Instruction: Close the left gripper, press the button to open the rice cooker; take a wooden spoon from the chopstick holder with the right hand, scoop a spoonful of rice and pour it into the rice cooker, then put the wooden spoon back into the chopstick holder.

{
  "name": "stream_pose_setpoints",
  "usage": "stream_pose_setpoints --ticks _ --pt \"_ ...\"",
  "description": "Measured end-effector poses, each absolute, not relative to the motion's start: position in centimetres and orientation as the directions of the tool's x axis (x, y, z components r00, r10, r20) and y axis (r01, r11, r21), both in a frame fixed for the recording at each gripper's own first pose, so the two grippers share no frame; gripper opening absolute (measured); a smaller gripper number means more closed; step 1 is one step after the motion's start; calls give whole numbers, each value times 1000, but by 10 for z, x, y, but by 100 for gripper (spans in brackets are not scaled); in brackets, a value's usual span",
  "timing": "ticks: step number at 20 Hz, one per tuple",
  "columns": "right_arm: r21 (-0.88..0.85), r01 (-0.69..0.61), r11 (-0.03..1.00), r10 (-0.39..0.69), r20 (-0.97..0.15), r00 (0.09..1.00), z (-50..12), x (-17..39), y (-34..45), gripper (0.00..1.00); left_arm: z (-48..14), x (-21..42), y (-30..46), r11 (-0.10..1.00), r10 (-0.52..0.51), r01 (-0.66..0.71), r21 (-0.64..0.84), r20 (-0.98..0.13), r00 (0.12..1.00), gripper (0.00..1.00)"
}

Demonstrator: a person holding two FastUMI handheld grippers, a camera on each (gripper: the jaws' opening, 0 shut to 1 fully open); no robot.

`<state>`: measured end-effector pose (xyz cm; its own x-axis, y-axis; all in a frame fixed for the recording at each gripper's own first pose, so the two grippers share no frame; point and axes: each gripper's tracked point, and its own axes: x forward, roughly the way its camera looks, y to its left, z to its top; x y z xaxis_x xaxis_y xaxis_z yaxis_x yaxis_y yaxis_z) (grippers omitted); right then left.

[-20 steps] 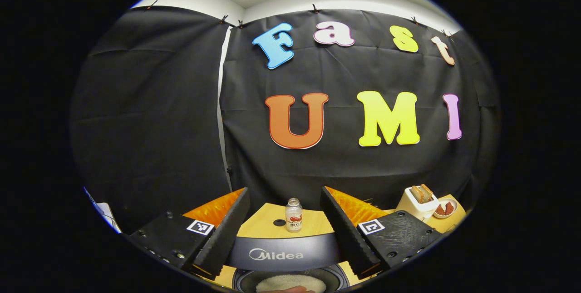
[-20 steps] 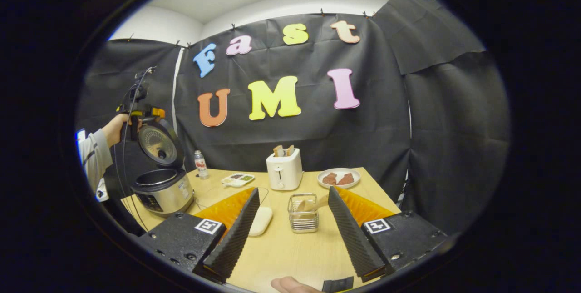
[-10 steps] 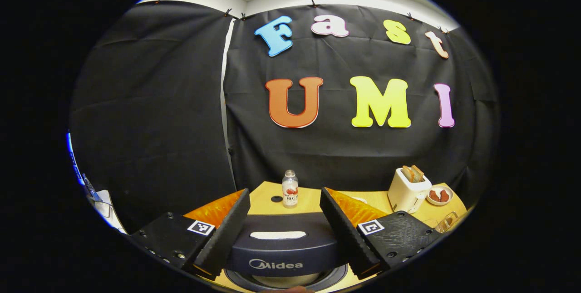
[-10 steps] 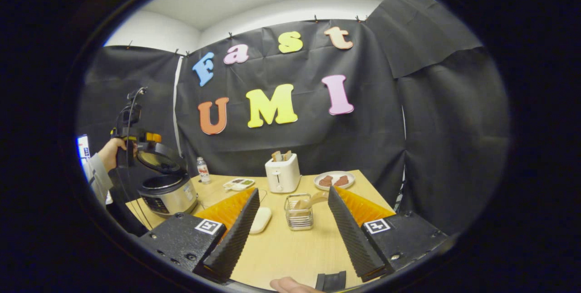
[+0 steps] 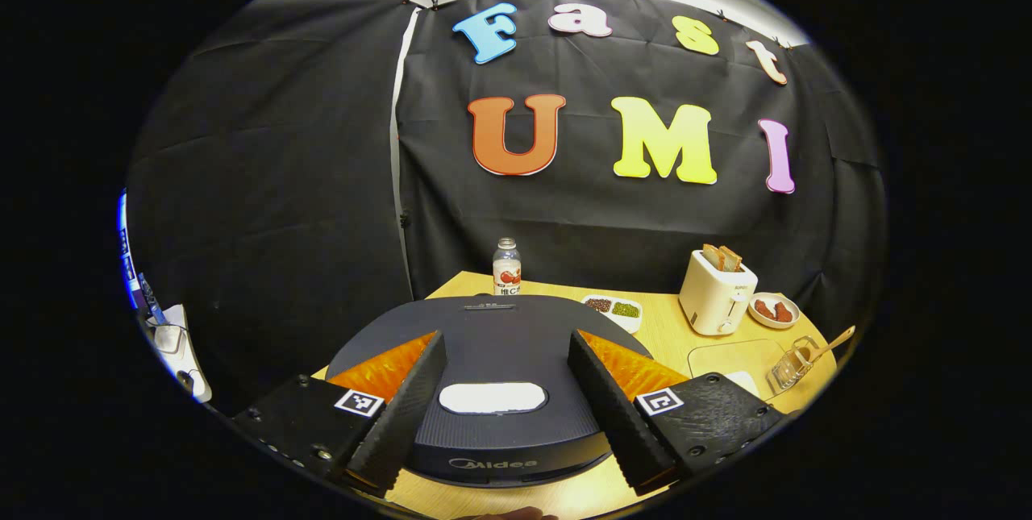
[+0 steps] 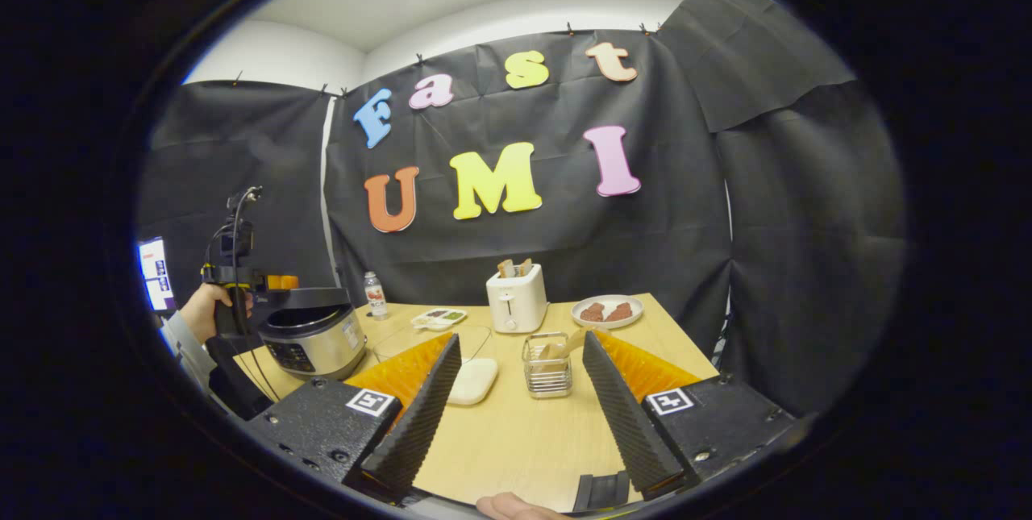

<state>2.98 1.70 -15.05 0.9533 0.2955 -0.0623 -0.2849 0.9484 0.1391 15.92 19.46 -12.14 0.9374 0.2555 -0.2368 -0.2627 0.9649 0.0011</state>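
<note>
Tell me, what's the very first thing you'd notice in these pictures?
The big dark rice cooker lid catches the eye first: it sits shut, spread under the open left gripper. Next comes the white toaster with bread in its slots at the back of the wooden table, and the wire chopstick holder with the wooden spoon, ahead of the open right gripper.

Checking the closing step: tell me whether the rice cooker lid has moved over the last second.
Yes. In the right gripper view the lid has swung down from upright onto the cooker body, which stayed put on the table.
</note>
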Motion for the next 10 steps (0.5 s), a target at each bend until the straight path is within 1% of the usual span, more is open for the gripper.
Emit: stream_pose_setpoints --ticks 2,3,4,7,8,9,10 --pt "133 -296 946 306 -67 950 -152 27 22 95 -131 157 193 963 263 -270 3 -237 935 99" --pt "129 -299 945 310 -71 948 -154 25 23 98 -136 154 192 962 267 -274 4 -237 934 99" --pt "123 -301 945 312 -73 947 -155 26 24 95 -139 153 190 961 271 -277 6 -234 934 99" --pt "114 -299 947 309 -81 948 -158 27 25 95 -153 141 186 960 274 -279 13 -242 931 100" --pt "115 -300 947 310 -85 947 -158 27 26 95 -146 136 184 961 271 -275 14 -221 937 99" --pt "115 -301 947 311 -87 946 -159 27 27 98 -149 131 181 961 270 -276 7 -234 934 99" --pt "115 -301 947 312 -90 946 -159 28 29 98 -150 128 181 960 272 -279 4 -229 935 99"
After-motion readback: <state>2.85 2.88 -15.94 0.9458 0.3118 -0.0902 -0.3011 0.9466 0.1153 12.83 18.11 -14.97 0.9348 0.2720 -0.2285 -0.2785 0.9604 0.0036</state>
